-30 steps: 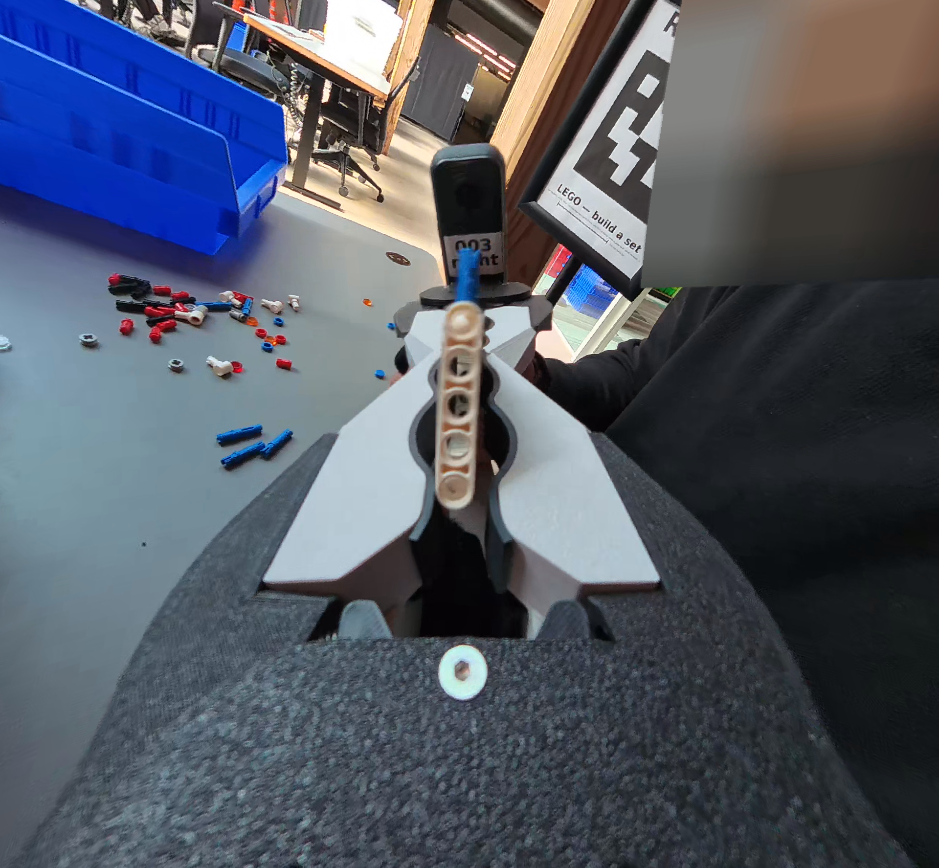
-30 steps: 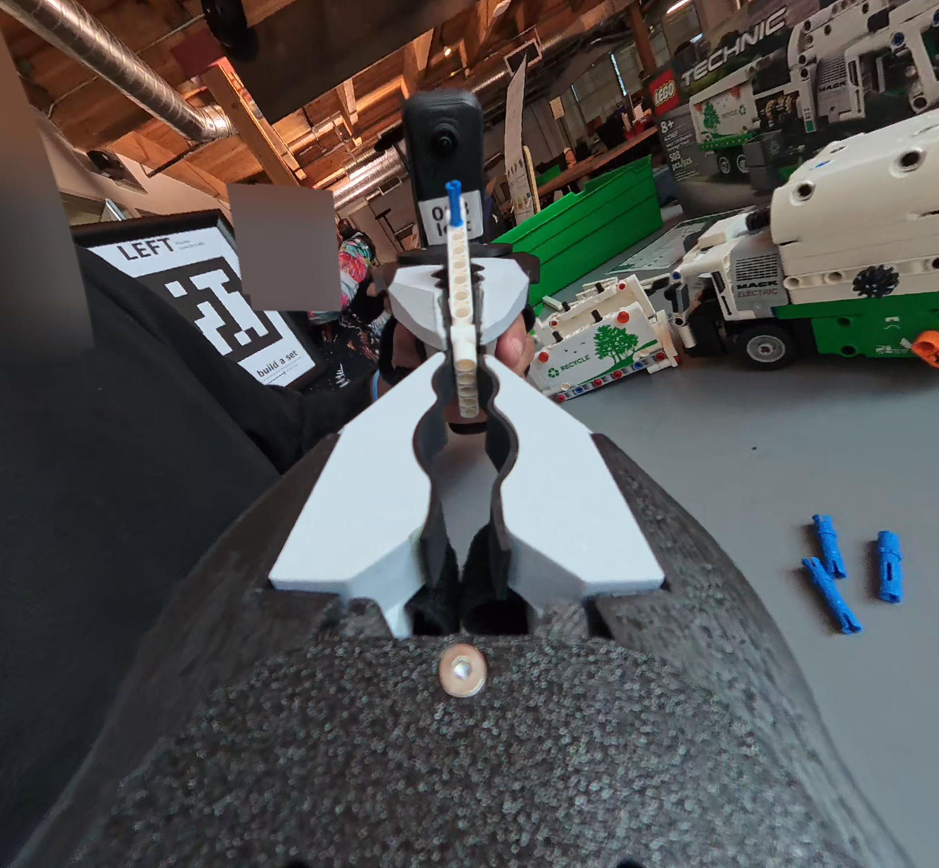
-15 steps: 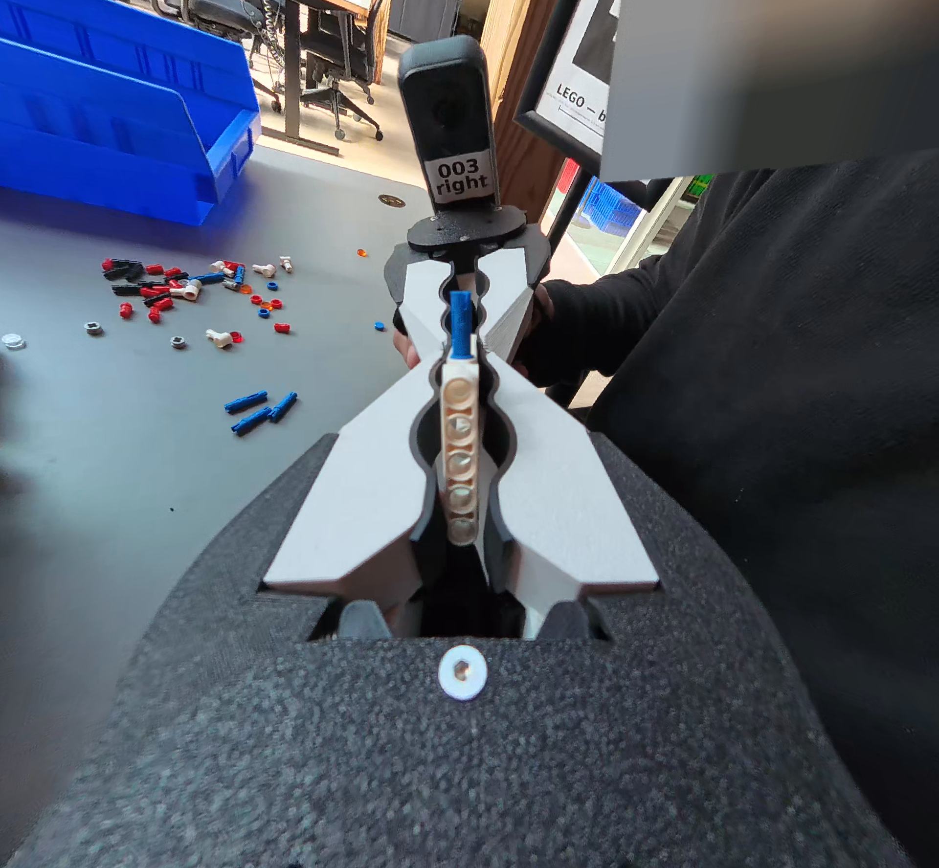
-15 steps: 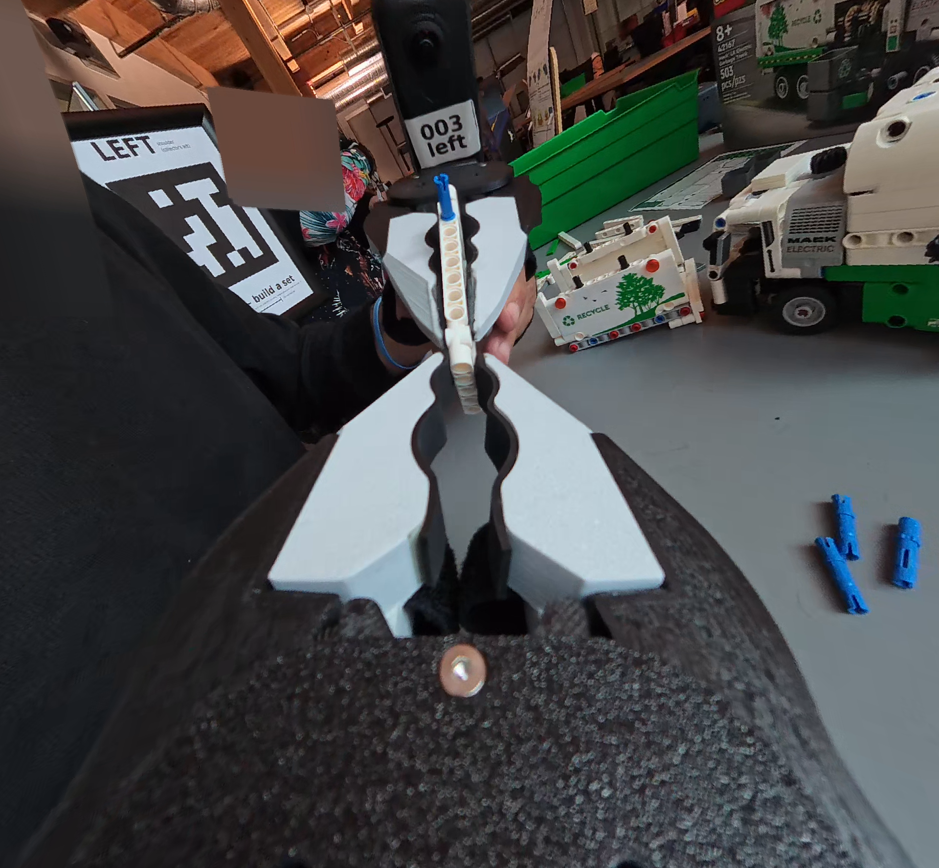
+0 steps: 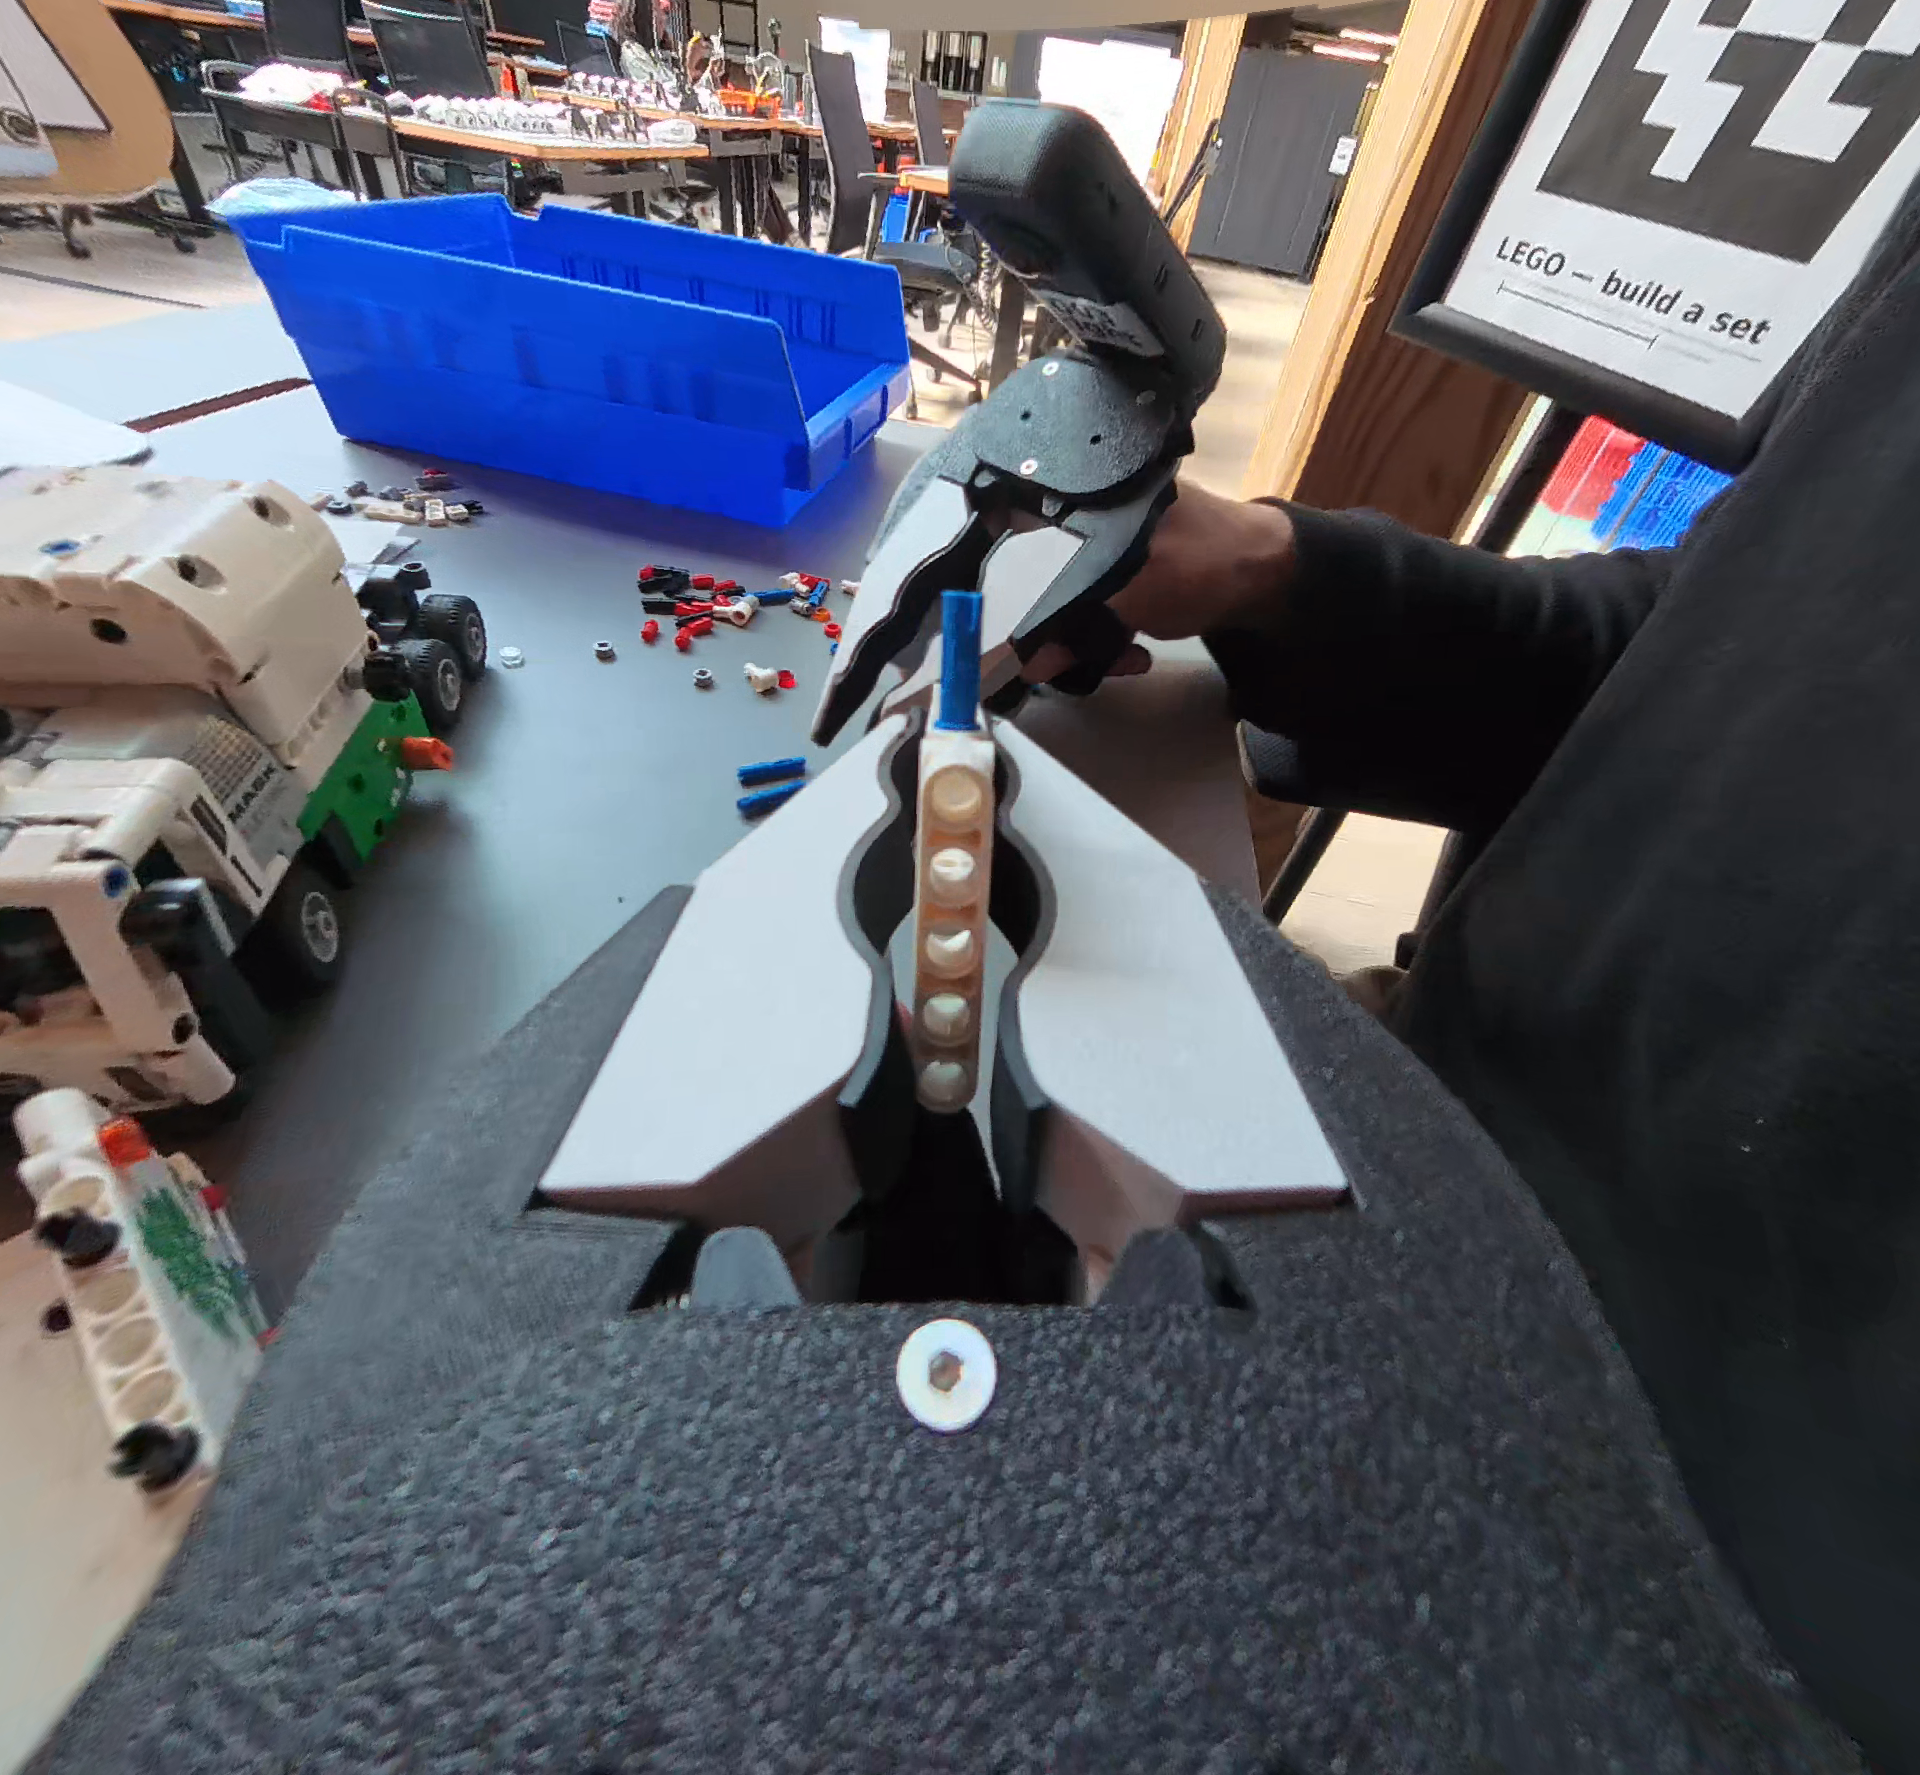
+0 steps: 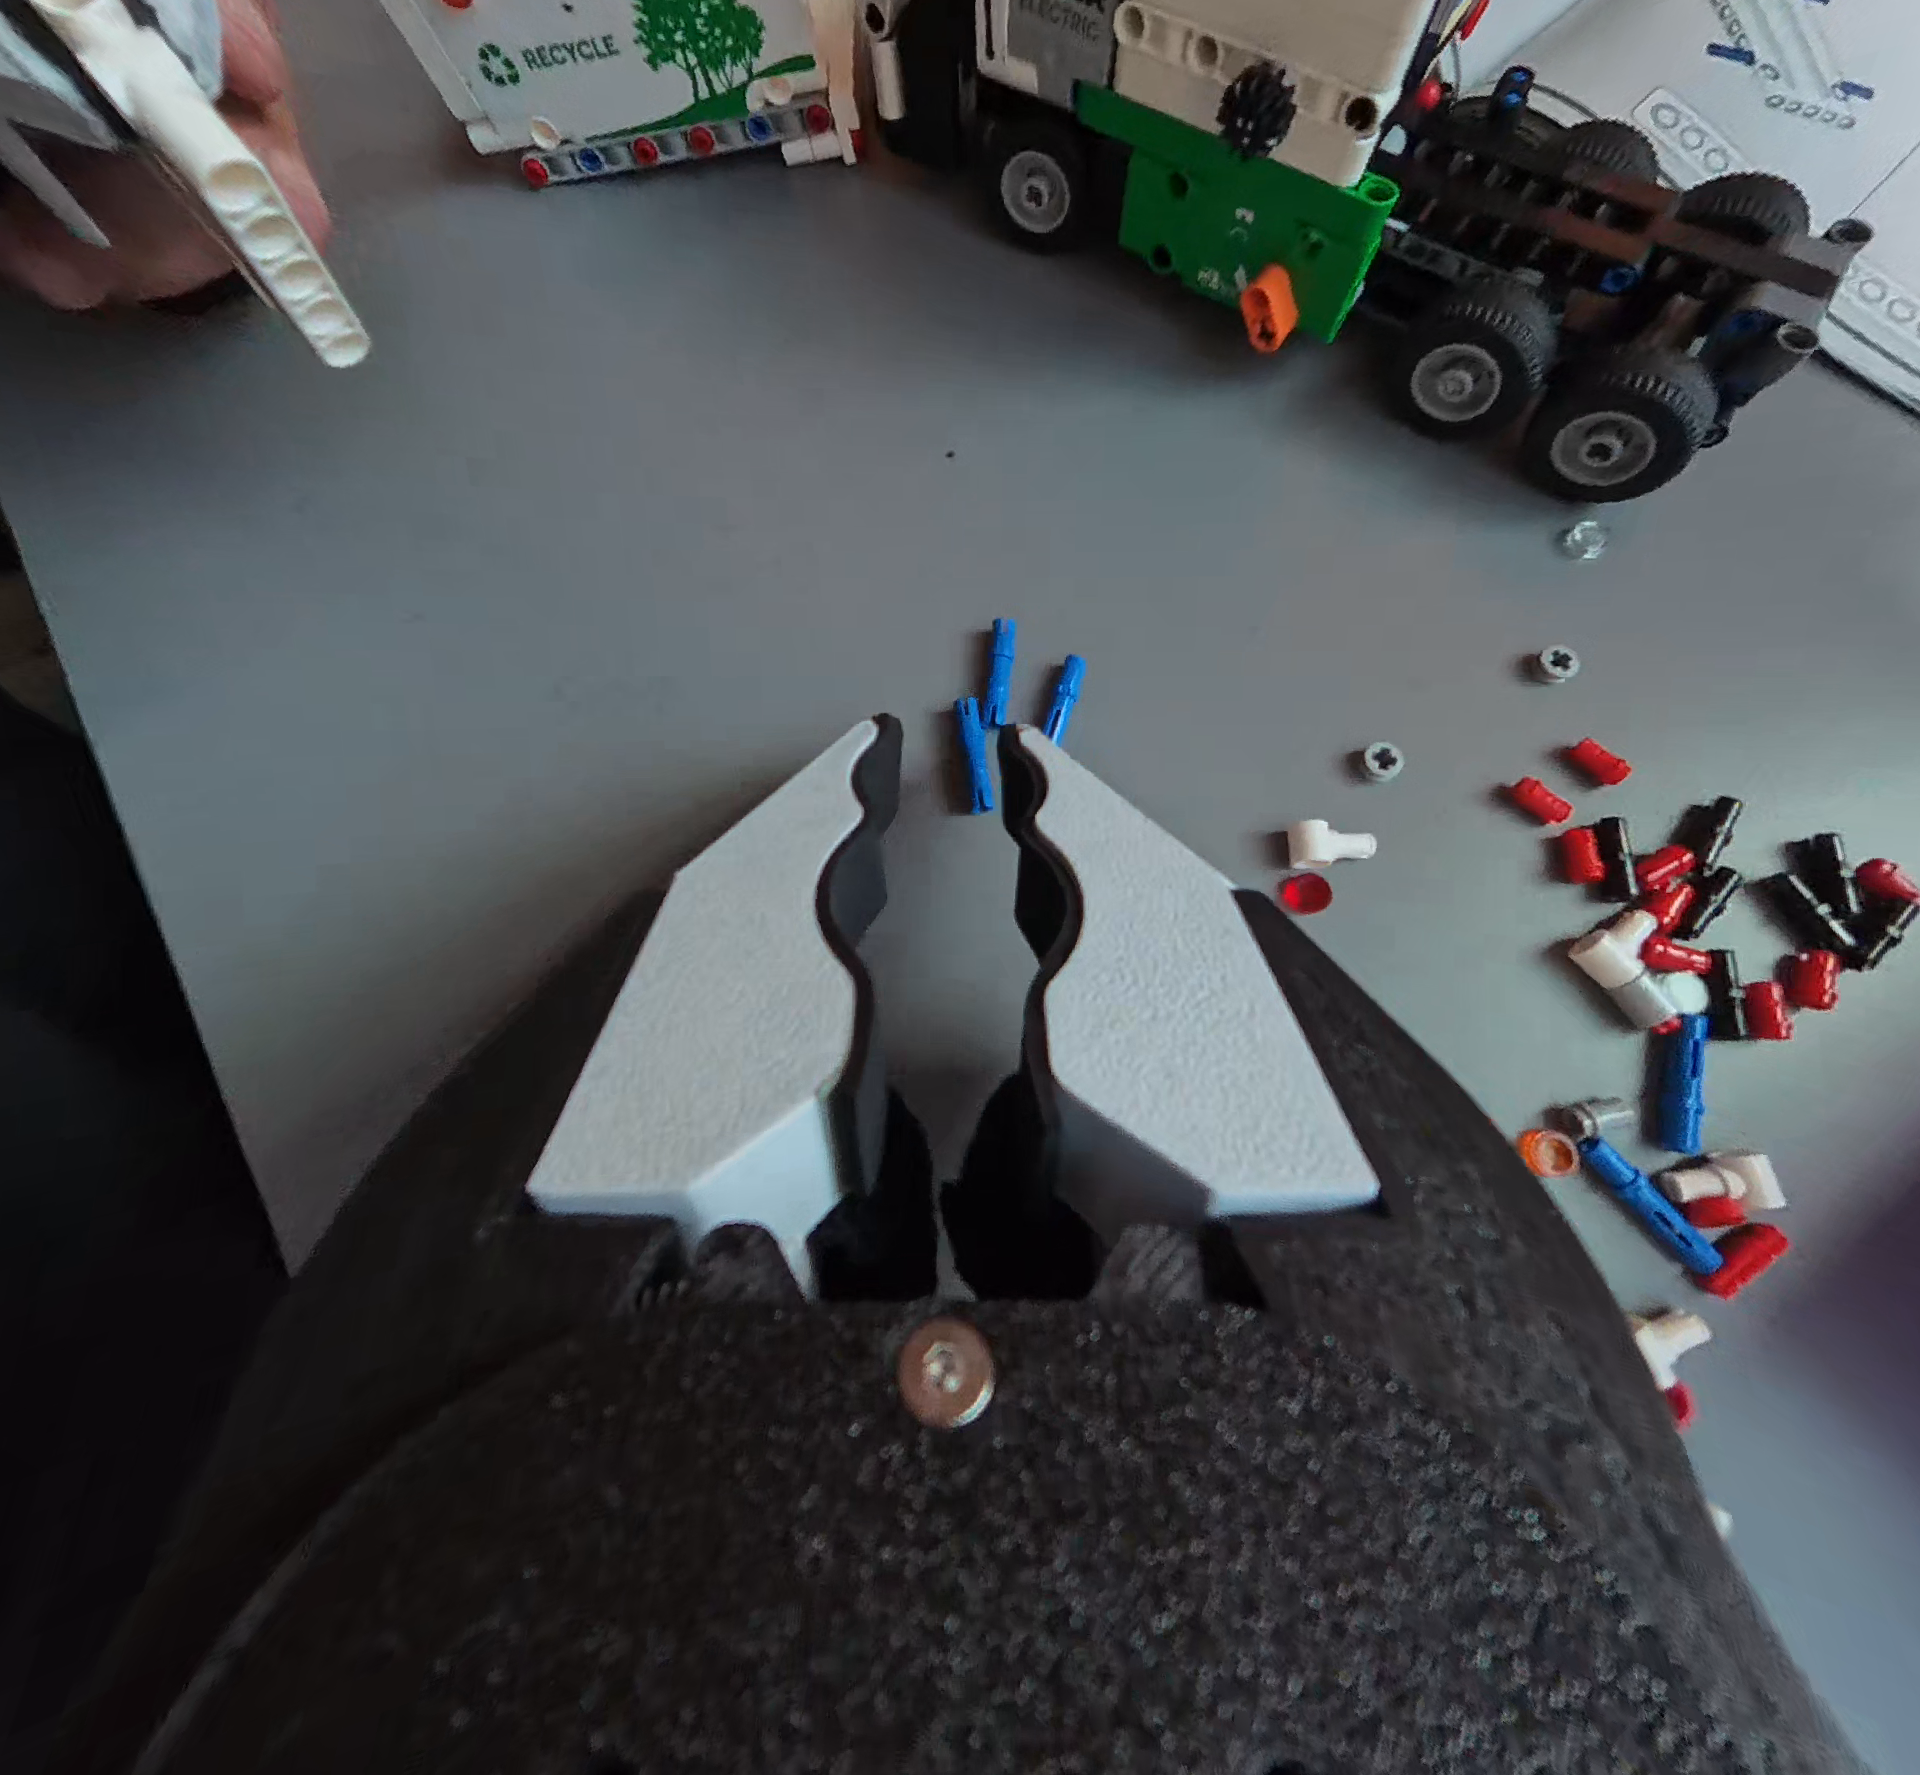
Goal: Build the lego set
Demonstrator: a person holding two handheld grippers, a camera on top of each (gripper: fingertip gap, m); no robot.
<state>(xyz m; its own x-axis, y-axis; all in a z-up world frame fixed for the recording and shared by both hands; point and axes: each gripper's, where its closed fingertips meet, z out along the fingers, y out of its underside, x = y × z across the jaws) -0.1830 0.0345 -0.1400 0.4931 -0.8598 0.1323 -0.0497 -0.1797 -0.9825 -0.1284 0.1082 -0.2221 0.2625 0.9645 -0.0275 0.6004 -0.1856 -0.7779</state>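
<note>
My left gripper (image 5: pixel 951 754) is shut on a white holed beam (image 5: pixel 951 925), held above the table. A blue pin (image 5: pixel 958 655) sticks out of the beam's far end. The beam also shows in the right wrist view (image 6: pixel 239 187), at the top left. My right gripper (image 6: pixel 951 738) is open and empty, tilted down just over three loose blue pins (image 6: pixel 997 717) on the grey table. One pin lies between its fingertips. The right gripper also shows in the left wrist view (image 5: pixel 914 655), just beyond the beam.
A white and green truck model (image 6: pixel 1247 115) and a white recycle panel (image 6: pixel 623 32) stand at the back. A pile of red, black and white small parts (image 6: pixel 1714 956) lies right of the right gripper. A blue bin (image 5: pixel 582 354) and an instruction booklet (image 6: pixel 1787 11) are farther off. My hands' fingertips stand some 12 cm from each other.
My right gripper has left the beam, opened, and swung down over the blue pins on the table. My left gripper still holds the beam and has turned left toward the truck.
</note>
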